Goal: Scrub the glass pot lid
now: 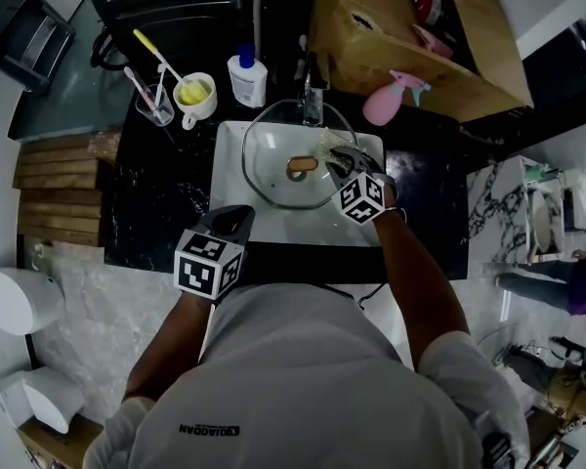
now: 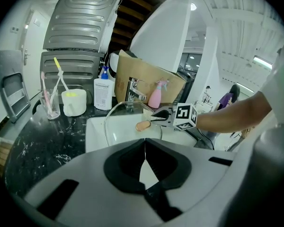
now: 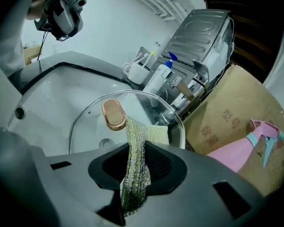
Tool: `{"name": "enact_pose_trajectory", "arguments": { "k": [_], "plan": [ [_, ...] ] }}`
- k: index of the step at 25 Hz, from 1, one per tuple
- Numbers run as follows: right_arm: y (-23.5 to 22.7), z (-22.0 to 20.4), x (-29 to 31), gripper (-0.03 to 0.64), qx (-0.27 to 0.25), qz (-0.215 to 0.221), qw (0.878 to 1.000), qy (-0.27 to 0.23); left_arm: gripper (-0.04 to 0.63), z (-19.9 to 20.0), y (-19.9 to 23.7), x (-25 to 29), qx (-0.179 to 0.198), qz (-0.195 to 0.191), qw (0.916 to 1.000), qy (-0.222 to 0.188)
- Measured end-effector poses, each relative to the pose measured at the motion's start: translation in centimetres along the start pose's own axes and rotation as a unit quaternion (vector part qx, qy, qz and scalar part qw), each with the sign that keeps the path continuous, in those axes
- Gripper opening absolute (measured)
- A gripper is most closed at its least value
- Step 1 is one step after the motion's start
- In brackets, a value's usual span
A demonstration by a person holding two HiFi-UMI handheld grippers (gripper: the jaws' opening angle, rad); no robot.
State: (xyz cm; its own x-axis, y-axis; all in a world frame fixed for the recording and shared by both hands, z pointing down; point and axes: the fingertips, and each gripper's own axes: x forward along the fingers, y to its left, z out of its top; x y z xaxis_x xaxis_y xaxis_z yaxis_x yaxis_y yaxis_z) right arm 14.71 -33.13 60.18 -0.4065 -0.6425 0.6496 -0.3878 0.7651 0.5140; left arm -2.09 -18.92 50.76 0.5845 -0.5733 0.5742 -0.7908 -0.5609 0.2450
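The glass pot lid (image 1: pixel 273 164) lies in the white sink (image 1: pixel 230 149), its copper-coloured knob (image 1: pixel 301 165) facing up. My right gripper (image 1: pixel 338 161) is over the lid's right side, shut on a greenish scrub cloth (image 3: pixel 136 160). The cloth's free end rests on the glass lid (image 3: pixel 92 122) just beside the knob (image 3: pixel 113 115). My left gripper (image 1: pixel 238 222) hovers at the sink's front edge, apart from the lid, shut with nothing in it. In the left gripper view its jaws (image 2: pixel 144 144) meet, with the lid (image 2: pixel 118 119) and right gripper (image 2: pixel 157 116) beyond.
A faucet (image 1: pixel 313 96) stands behind the sink. On the black counter are a white cup with a yellow brush (image 1: pixel 195 96), a glass with toothbrushes (image 1: pixel 154 101), a white bottle (image 1: pixel 246 76), a pink spray bottle (image 1: pixel 391 101) and a cardboard box (image 1: pixel 410 37).
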Motion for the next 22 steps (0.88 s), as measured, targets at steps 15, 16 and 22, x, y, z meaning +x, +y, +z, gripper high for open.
{"name": "enact_pose_trajectory", "arguments": {
  "k": [15, 16, 22],
  "plan": [
    [2.6, -1.9, -1.0, 0.101, 0.030, 0.010, 0.999, 0.028, 0.015, -0.2, -0.2, 0.0, 0.014, -0.018, 0.9997, 0.006],
    [2.9, -2.0, -1.1, 0.101, 0.030, 0.013, 0.999, 0.030, 0.015, -0.2, -0.2, 0.0, 0.015, -0.019, 0.9997, 0.006],
    [4.2, -2.3, -1.3, 0.101, 0.028, 0.026, 0.999, 0.038, 0.015, 0.1, -0.5, 0.2, 0.023, -0.028, 0.9993, 0.007]
  ]
}}
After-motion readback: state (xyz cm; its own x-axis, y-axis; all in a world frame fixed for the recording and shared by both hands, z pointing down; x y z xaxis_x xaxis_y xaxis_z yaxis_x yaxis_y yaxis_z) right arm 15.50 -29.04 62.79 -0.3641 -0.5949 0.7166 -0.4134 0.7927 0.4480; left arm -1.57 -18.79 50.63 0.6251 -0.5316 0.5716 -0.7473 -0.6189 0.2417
